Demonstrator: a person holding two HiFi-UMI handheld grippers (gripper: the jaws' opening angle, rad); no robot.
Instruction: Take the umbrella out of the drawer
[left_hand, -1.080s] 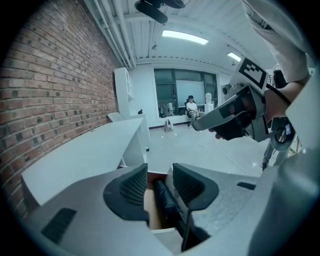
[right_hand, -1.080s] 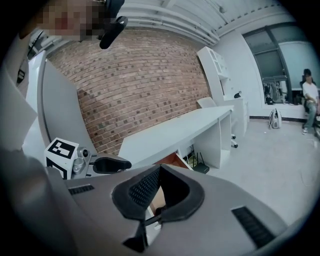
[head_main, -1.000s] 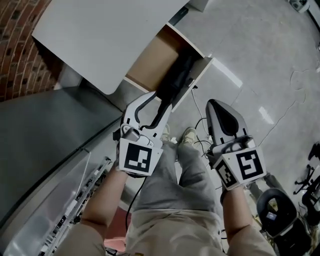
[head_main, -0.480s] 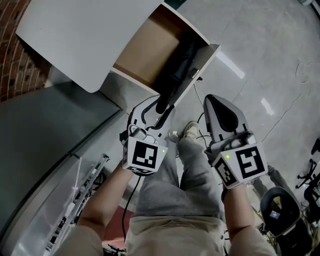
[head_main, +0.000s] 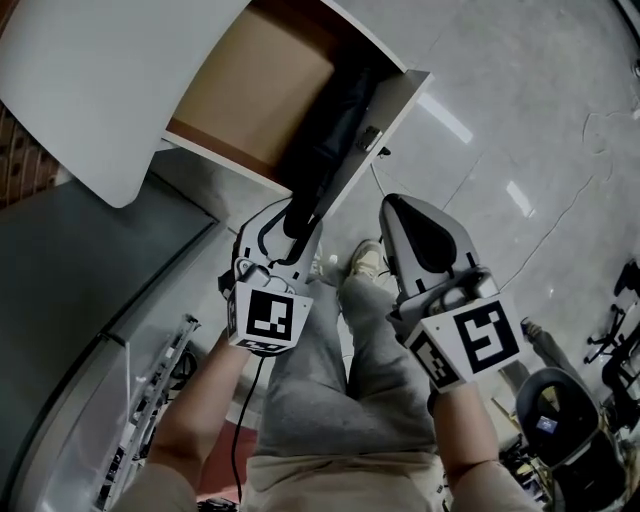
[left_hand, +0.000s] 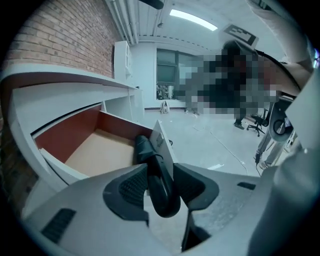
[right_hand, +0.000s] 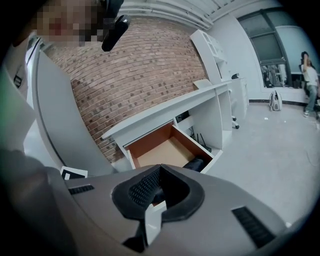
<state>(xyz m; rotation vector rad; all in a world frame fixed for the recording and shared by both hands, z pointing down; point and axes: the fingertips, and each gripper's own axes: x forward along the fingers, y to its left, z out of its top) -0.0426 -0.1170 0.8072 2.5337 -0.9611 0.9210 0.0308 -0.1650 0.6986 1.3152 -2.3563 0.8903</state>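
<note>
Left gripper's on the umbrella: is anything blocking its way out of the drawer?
Nothing visible does. The umbrella lies along the front panel of the drawer, its near end clamped in the left gripper. The desk top overhangs only the drawer's rear, and the right gripper hangs shut, off to the side.

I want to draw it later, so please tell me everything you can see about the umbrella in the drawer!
The umbrella is black and folded into a long, slim bundle. It looks like soft fabric, with a rounded end. It lies slanted along the front wall of the open wooden drawer, and its near end pokes out past the drawer's edge. The left tongs are closed on that end, with one dark ribbed pad pressing on each side.
</note>
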